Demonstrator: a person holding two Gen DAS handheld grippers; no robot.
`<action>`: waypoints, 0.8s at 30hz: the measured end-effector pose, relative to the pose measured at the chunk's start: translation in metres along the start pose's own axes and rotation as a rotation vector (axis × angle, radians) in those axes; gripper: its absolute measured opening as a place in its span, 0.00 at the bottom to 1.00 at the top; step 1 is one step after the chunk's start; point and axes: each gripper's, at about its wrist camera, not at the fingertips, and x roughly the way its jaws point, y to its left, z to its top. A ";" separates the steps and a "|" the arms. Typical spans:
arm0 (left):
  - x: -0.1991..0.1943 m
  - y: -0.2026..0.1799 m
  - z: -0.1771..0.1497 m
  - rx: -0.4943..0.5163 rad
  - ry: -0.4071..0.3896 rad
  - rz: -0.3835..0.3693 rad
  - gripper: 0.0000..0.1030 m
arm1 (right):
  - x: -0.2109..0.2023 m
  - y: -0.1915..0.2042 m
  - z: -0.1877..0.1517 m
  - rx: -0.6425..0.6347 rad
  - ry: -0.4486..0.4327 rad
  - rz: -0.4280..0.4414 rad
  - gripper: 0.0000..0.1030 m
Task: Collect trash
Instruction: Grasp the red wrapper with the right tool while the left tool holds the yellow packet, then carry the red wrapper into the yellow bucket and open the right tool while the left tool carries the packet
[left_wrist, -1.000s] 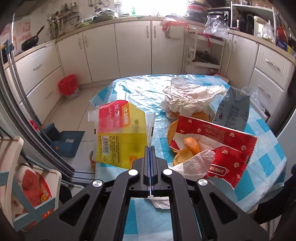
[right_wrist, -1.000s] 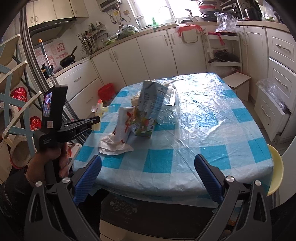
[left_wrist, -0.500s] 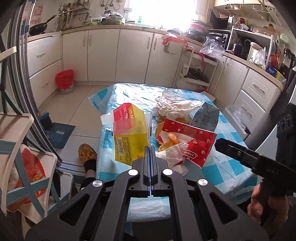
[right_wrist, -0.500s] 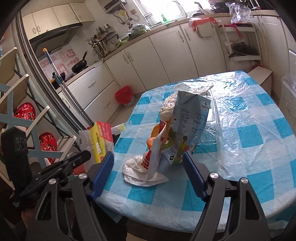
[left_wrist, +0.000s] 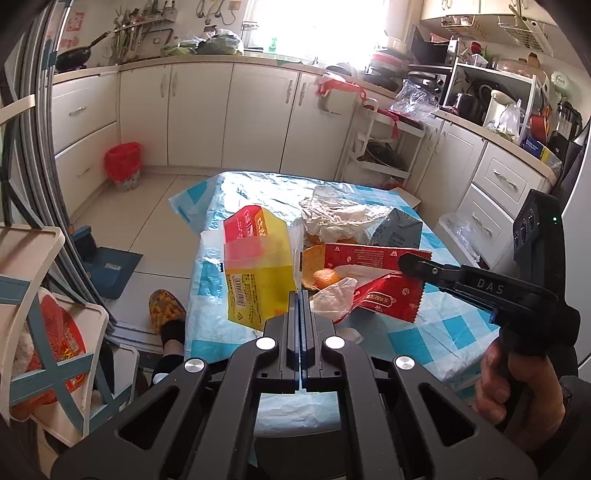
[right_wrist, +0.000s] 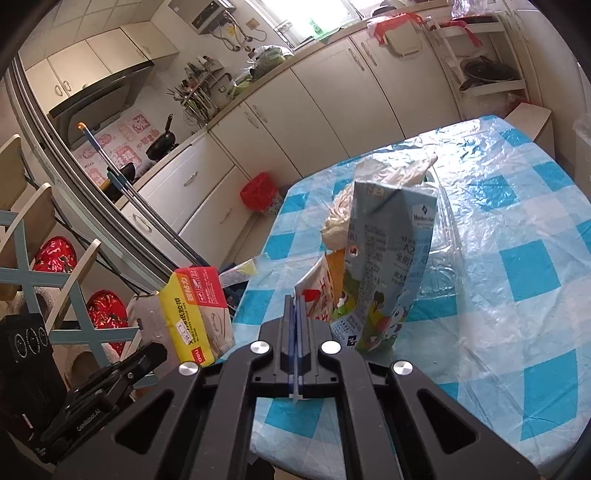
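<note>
Two clenched tools: left (left_wrist: 300, 295) pinching yellow packet (left_wrist: 255, 273), right (right_wrist: 295, 306) pinching red wrapper (right_wrist: 317, 291)

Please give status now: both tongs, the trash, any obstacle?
Left tongs shut on yellow wrapper. Right tongs shut on red wrapper. Milk carton stands on table, close beside.

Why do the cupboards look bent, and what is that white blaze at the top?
Left wrist view: the fisheye lens bows the cabinets, and the window is overexposed to plain white. Right wrist view: the same curving, dark corners, and sheen on the plastic table cover.
</note>
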 end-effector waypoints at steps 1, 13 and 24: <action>-0.001 -0.001 0.001 0.001 -0.004 -0.003 0.01 | -0.005 -0.001 0.001 -0.002 -0.012 0.003 0.01; -0.025 -0.034 0.008 0.058 -0.050 -0.055 0.01 | -0.084 -0.010 -0.001 -0.011 -0.113 0.025 0.01; -0.045 -0.099 0.018 0.144 -0.071 -0.201 0.01 | -0.174 -0.047 0.000 0.026 -0.256 -0.080 0.01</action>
